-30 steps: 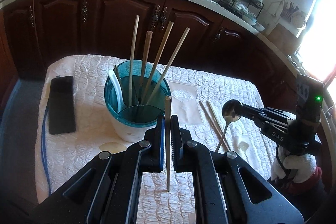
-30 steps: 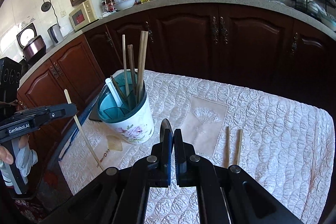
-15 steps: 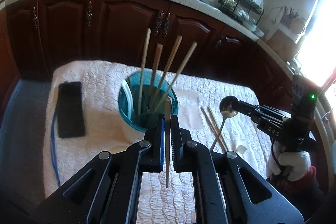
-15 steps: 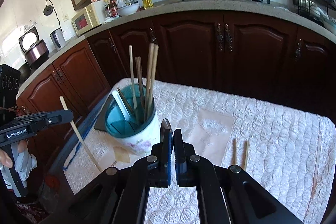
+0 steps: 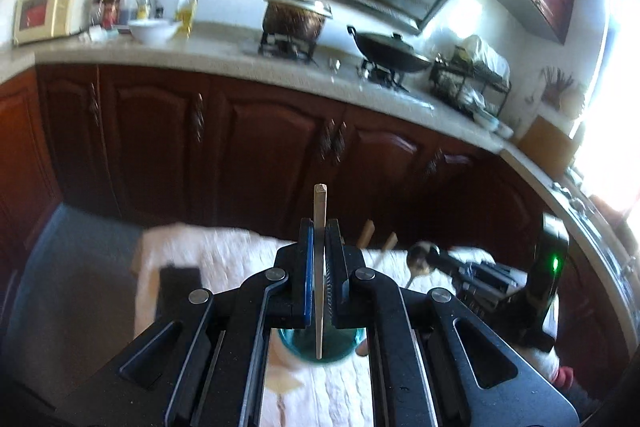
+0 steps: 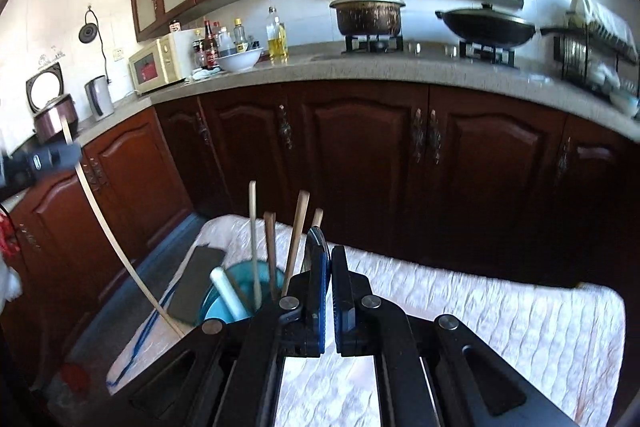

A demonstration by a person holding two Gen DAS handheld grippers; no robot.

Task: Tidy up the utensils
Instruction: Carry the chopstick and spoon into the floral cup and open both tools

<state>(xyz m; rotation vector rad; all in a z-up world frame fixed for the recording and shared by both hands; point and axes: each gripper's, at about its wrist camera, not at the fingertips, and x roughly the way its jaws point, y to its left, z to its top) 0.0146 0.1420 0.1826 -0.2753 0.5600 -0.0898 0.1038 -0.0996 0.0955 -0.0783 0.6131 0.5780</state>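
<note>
My left gripper is shut on a wooden chopstick, held upright with its lower tip over the teal-lined utensil cup. My right gripper is shut on a metal spoon, whose bowl shows edge-on above the fingers. In the right wrist view the cup holds several chopsticks and a white spoon handle. The left gripper with its chopstick shows at far left. The right gripper with the spoon shows in the left wrist view.
A quilted white cloth covers the table. A dark phone lies left of the cup, with a blue cable beside it. Dark wooden cabinets and a counter with pots stand behind.
Both grippers have risen and tilted upward, so the cabinets and counter fill the views. The left gripper's chopstick tip now hangs over the cup. Both grips are unchanged.
</note>
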